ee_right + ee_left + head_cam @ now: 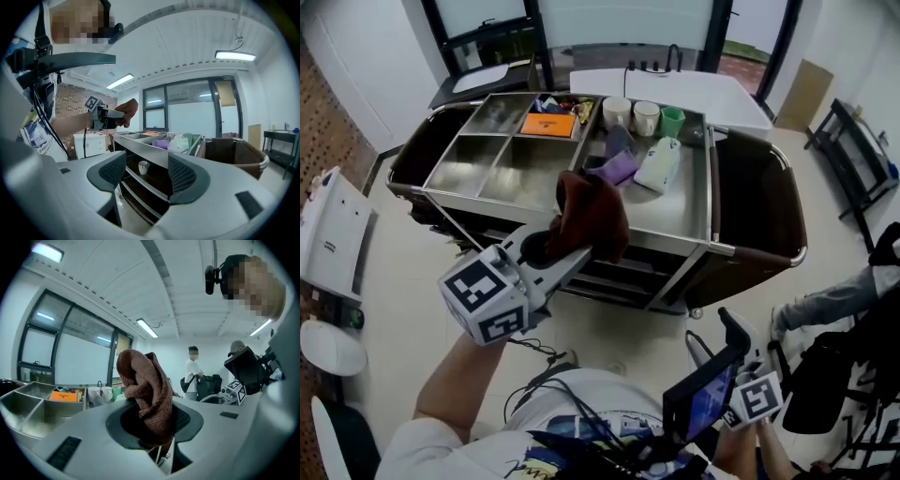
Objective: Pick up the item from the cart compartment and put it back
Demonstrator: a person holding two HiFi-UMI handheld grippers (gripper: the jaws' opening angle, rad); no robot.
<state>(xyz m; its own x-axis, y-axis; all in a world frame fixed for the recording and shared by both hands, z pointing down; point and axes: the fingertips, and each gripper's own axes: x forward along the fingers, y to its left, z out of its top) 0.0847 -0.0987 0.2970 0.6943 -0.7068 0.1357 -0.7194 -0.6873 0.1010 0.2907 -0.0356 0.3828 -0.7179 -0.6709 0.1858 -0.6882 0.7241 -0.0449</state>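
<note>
A brown towel (589, 216) hangs bunched from my left gripper (555, 247), which is shut on it and held in the air in front of the cart's near edge. In the left gripper view the towel (146, 390) stands up out of the closed jaws and hides the pads. The steel cart (675, 217) has several top compartments; the near-left ones (502, 173) look bare. My right gripper (724, 345) is low at the right, away from the cart. Its jaws stand open with nothing between them (146, 176).
An orange box (548, 124) lies in a far compartment. Two white cups (630, 114) and a green cup (673, 121) stand at the back, with purple (619, 169) and pale (658, 164) items in front. Dark bags hang at both cart ends. A cup (143, 166) sits on a lower shelf. A white machine (333, 234) stands left.
</note>
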